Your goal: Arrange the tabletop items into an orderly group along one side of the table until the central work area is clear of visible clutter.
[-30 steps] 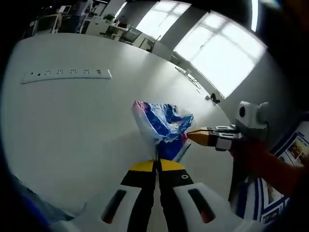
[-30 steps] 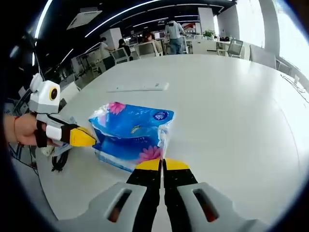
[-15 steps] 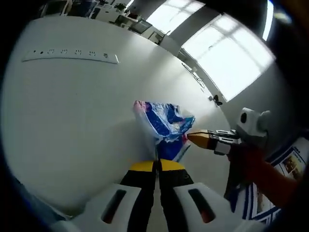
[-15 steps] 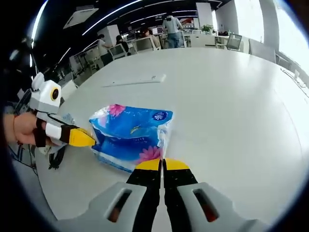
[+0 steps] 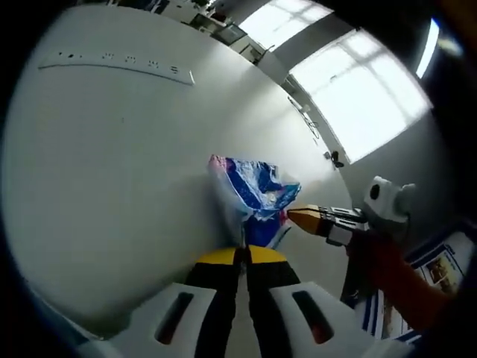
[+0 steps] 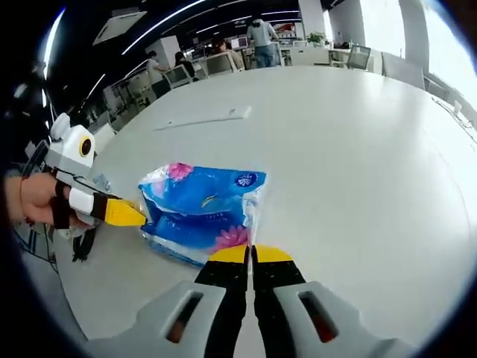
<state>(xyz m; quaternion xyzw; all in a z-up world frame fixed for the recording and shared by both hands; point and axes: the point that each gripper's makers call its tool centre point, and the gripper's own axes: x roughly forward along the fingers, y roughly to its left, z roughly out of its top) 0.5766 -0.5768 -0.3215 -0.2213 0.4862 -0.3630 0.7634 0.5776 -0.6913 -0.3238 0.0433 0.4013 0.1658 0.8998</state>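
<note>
A blue and white tissue pack [image 5: 253, 195] with pink flowers lies across the white table [image 5: 104, 171]. In the left gripper view, my left gripper [image 5: 241, 255] is shut on the pack's near plastic edge. My right gripper [image 5: 292, 216] comes in from the right with its yellow tip against the pack's other end. The right gripper view has the same pack [image 6: 201, 209] just ahead of my right gripper [image 6: 250, 253], which is shut on the wrapper's edge. There my left gripper [image 6: 138, 216], held by a hand, meets the pack's left end.
A long white power strip [image 5: 112, 63] [image 6: 201, 118] lies flat farther out on the table. A dark cable [image 6: 82, 246] hangs by the table's edge at the left. People and desks [image 6: 261, 37] fill the room behind. Bright windows [image 5: 350, 97] lie beyond the table.
Both views have tilted a little with the hands. The pack stays pinched between the two grippers in the same place.
</note>
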